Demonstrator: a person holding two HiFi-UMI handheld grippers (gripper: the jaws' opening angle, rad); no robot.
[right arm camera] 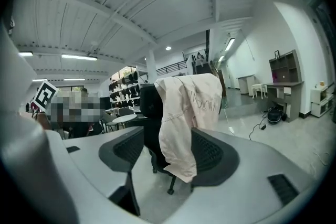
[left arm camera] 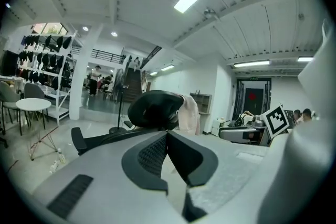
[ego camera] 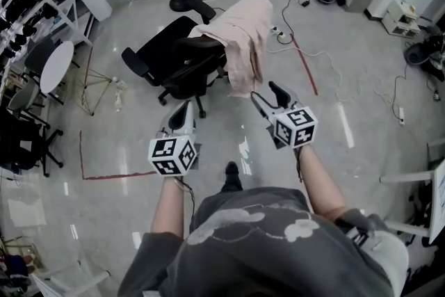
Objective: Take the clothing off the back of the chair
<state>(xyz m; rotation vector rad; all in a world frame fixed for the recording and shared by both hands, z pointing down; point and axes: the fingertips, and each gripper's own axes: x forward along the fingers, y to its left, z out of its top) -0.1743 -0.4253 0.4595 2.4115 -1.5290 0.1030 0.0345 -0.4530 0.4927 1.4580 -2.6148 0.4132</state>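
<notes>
Head view's got the black office chair (ego camera: 177, 55) with a pale pink garment (ego camera: 243, 35) draped over its backrest, both forearms stretched out toward it, right gripper (ego camera: 265, 92) jaws spread near the cloth but not touching, left gripper (ego camera: 182, 110) jaws pressed together, empty.

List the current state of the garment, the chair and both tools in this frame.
pink garment: draped over the chair's backrest, hanging down its rear, not gripped.
office chair: upright on the floor, seat bare.
left tool: jaws together, holding nothing, short of the chair.
right tool: jaws apart, nothing between them, aimed at the garment but not touching it.
</notes>
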